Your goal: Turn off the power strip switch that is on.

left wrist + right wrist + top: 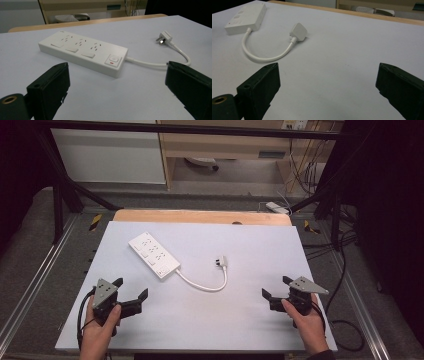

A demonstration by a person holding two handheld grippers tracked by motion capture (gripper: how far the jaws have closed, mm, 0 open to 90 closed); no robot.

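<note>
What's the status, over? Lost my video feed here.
Left gripper open, right gripper open, both empty. White plastic power strip untouched on grey table, white plug lying loose. Path clear.

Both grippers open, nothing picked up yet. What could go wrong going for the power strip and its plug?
1. The power strip lies flat and wide; the left gripper may slip off or just push it.
2. The short cable curves between strip and plug: lifting either could drag the other.
3. The plug is small and lies on its side; the right gripper could nudge it away.
</note>
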